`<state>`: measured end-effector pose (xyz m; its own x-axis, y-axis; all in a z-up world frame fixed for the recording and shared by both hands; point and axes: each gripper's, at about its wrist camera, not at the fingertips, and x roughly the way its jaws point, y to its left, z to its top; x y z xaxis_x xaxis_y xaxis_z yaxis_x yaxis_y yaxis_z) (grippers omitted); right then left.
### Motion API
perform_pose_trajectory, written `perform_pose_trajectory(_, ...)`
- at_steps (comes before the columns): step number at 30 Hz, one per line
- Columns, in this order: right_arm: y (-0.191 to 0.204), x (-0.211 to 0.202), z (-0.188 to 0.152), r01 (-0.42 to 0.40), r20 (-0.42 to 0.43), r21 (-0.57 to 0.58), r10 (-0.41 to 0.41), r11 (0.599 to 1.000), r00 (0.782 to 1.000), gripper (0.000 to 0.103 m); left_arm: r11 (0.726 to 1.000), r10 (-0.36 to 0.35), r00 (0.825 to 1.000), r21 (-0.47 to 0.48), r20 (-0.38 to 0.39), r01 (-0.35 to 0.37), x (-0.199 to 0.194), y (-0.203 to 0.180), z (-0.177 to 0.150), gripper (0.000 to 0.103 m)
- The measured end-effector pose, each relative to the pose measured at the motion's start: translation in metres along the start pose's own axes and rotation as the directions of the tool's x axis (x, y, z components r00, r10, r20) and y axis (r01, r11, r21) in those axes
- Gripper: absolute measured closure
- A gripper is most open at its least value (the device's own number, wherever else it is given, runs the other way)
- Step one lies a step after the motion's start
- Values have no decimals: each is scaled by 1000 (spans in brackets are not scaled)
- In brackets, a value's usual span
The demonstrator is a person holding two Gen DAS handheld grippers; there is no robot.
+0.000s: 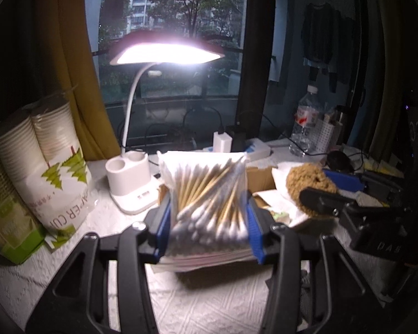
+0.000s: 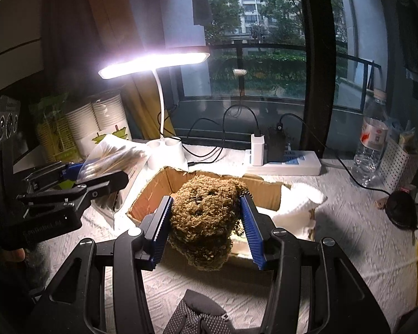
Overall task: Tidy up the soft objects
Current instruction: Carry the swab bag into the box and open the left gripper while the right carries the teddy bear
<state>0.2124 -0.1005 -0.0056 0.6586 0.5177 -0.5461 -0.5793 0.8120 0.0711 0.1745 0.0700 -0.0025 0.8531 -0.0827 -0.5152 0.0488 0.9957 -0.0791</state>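
The left gripper (image 1: 209,222) is clamped on a clear bag of cotton swabs (image 1: 209,192), its blue pads (image 1: 255,231) pressed against both sides of the bag, which is held up off the white cloth (image 1: 209,306) with the swab tips pointing down toward the camera. The right gripper (image 2: 206,222) is clamped on a brown curly plush (image 2: 206,217), pinched between its pads (image 2: 160,231) and held just above the near edge of an open cardboard box (image 2: 150,192). A white fluffy cloth (image 2: 298,203) drapes over the box's right side. From the right wrist view the left gripper sits to the left of the box, the swab bag tilted in its jaws (partly hidden by the gripper body). Behind stand a lit desk lamp (image 1: 164,53), a pack of paper cups (image 1: 50,164) at the left, a power strip (image 2: 284,164) with chargers, and a water bottle (image 2: 372,139) at the right.
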Motion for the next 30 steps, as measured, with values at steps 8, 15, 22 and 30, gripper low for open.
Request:
perform_pose_trajectory(8, -5, 24, 5, -2, -8, 16, 2, 1000, 1000, 51, 1000, -8, 1000, 6, -8, 9, 29, -1, 1, 55)
perform_pose_trajectory(15, -16, 54, 3, -1, -43, 45, 3, 999, 999, 51, 1000, -20, 998, -7, -61, 19, 63, 1, -7, 55)
perform_pose_trajectory(22, -22, 79, -2, -15, -84, 60, 20, 998, 996, 51, 1000, -16, 993, -29, -114, 13, 90, 8, -15, 55)
perform_pose_trajectory(30, -29, 99, -8, -35, -117, 91, 45, 995, 992, 51, 999, -14, 985, -45, -175, 7, 107, 12, -22, 54)
